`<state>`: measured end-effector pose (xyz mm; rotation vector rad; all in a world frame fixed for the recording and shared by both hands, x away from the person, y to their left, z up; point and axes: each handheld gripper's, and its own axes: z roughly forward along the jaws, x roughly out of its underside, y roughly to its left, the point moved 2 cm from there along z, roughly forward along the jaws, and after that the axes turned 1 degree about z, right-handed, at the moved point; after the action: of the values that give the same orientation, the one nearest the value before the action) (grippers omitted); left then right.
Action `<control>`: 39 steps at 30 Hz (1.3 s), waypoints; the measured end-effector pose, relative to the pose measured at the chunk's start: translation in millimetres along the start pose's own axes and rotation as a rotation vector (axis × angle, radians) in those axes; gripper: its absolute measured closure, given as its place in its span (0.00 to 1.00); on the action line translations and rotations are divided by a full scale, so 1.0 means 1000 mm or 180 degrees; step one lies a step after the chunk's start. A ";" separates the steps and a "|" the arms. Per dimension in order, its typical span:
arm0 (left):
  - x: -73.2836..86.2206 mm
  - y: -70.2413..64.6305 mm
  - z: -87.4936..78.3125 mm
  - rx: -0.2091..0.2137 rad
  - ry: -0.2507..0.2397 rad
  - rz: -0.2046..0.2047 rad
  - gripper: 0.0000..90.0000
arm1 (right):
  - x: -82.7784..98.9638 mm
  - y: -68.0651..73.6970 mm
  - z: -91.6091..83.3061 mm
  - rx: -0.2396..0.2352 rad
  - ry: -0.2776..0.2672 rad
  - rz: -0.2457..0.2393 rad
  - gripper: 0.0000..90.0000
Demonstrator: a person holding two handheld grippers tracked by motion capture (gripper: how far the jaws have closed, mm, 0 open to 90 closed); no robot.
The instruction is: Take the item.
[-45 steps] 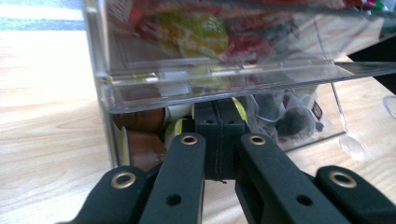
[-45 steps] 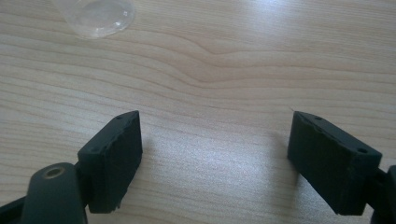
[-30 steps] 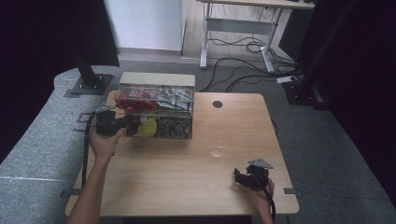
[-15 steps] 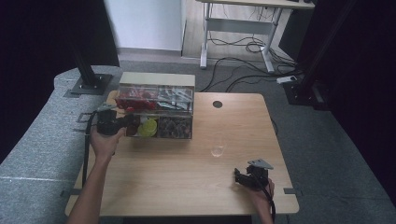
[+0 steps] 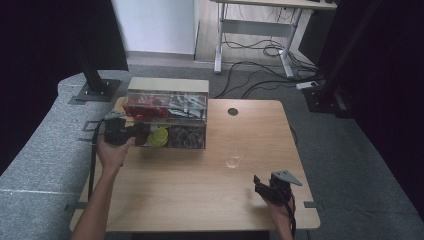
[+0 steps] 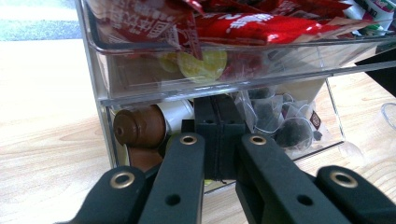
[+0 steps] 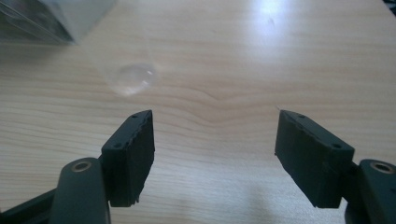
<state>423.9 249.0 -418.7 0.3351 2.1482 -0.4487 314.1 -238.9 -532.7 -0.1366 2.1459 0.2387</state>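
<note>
A clear plastic drawer box stands at the table's back left, with red packets in its upper drawer. Brown coffee capsules and tea bags lie in its lower drawer. My left gripper is shut, its tips pressed together against the lower drawer's front. Near the front right edge my right gripper stands open over bare wood. Its jaws have just been closing a little with nothing between them. A clear glass stands ahead of it, faint in the right gripper view.
The wooden table has a round cable hole at the back. Grey carpet surrounds it, and a desk frame with cables stands beyond.
My right gripper has lifted slightly off the table and its jaws have narrowed a little. The left hand and the drawer box have stayed where they were.
</note>
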 end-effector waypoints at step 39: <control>-0.003 -0.002 0.007 -0.0034 0.0069 0.0090 1.00 | -0.092 0.108 -0.001 -0.0883 -0.0291 -0.0635 0.41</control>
<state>429.9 243.9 -419.9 0.3656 2.1636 -0.4191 343.8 -133.0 -443.3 -0.4880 1.9832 0.4165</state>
